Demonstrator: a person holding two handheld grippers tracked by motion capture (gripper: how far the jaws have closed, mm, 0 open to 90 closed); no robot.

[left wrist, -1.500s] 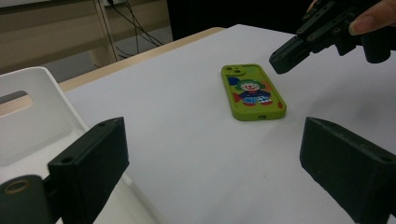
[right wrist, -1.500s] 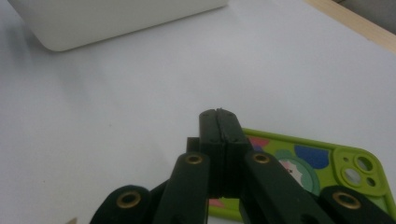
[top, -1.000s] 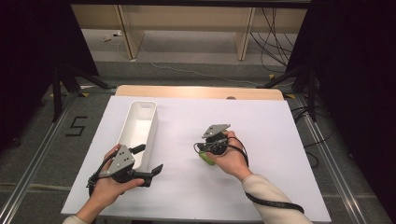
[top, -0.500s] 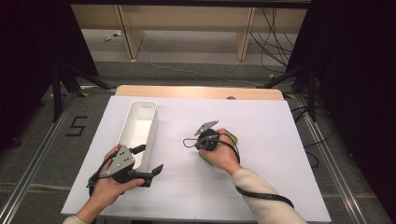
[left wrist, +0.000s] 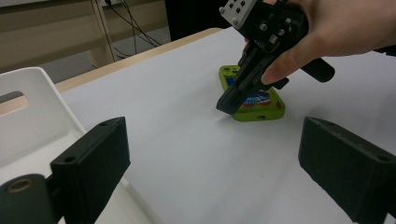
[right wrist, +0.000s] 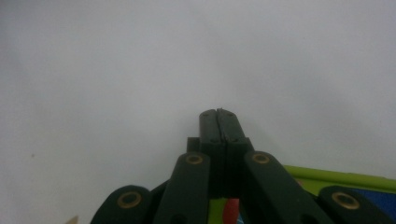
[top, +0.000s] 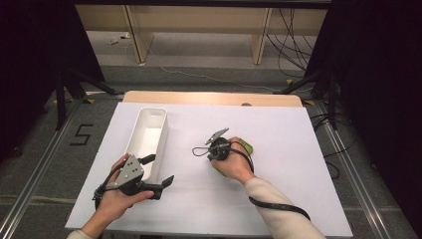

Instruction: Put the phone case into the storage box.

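Right tongs (left wrist: 227, 105) pressed fully together, nothing gripped, tips angled down at the near edge of the flat lime-green rectangular case with a blue and red face (left wrist: 252, 99), just touching or nearly so. Green case lying flat on the white-covered worktop (top: 298, 149), right of centre, partly under the right hand (top: 234, 162) in the high view. Left tongs (top: 158, 173) spread wide and empty, held level near the front edge, just beside the long white plastic tray (top: 148, 134). Tray standing well apart from the green case.
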